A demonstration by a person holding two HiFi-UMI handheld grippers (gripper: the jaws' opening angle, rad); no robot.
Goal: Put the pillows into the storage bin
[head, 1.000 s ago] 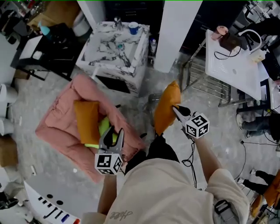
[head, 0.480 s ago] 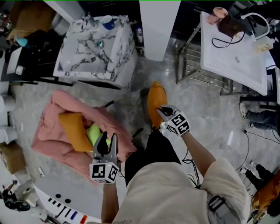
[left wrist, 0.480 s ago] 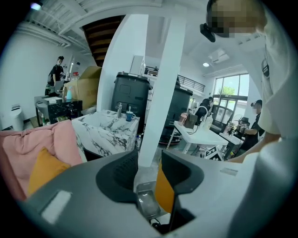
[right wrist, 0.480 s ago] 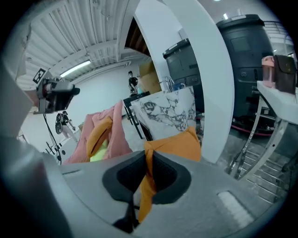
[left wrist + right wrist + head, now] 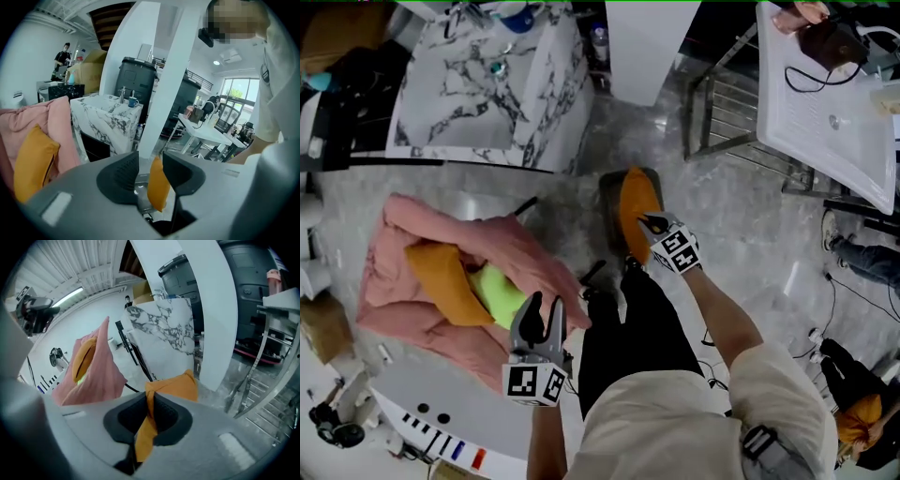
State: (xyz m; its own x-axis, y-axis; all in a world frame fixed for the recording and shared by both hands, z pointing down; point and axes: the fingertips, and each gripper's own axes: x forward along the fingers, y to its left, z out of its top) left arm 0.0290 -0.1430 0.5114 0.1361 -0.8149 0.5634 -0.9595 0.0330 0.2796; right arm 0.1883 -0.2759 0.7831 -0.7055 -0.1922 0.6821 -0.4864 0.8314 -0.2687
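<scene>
**Orange pillow pinched over a dark bin**

The floor (image 5: 722,216) is grey and shiny, like stone. A white block with black marble lines (image 5: 487,84) stands at the top, and a white post (image 5: 642,47) is next to it. A white table (image 5: 825,112) sits at the top right. A big pink padded cover (image 5: 403,225) lies on the floor at the left. On it rest another orange pillow (image 5: 441,281) and a bright green pillow (image 5: 499,292), which touch each other.

The right gripper (image 5: 652,225) has its jaws squeezed together on a corner of the orange pillow (image 5: 633,202). In the right gripper view, the cloth is pressed flat between the two black pads (image 5: 164,416) and the rest of the pillow hangs past them. The pillow's far end is at a small dark bin (image 5: 609,202) on the floor. I cannot tell how far in it goes.

The left gripper (image 5: 542,319) has its jaws apart, with nothing held in them. It is just over the near edge of the pink cover, close to the green pillow. Through the gap in its jaws, the held orange pillow shows far off.
</scene>
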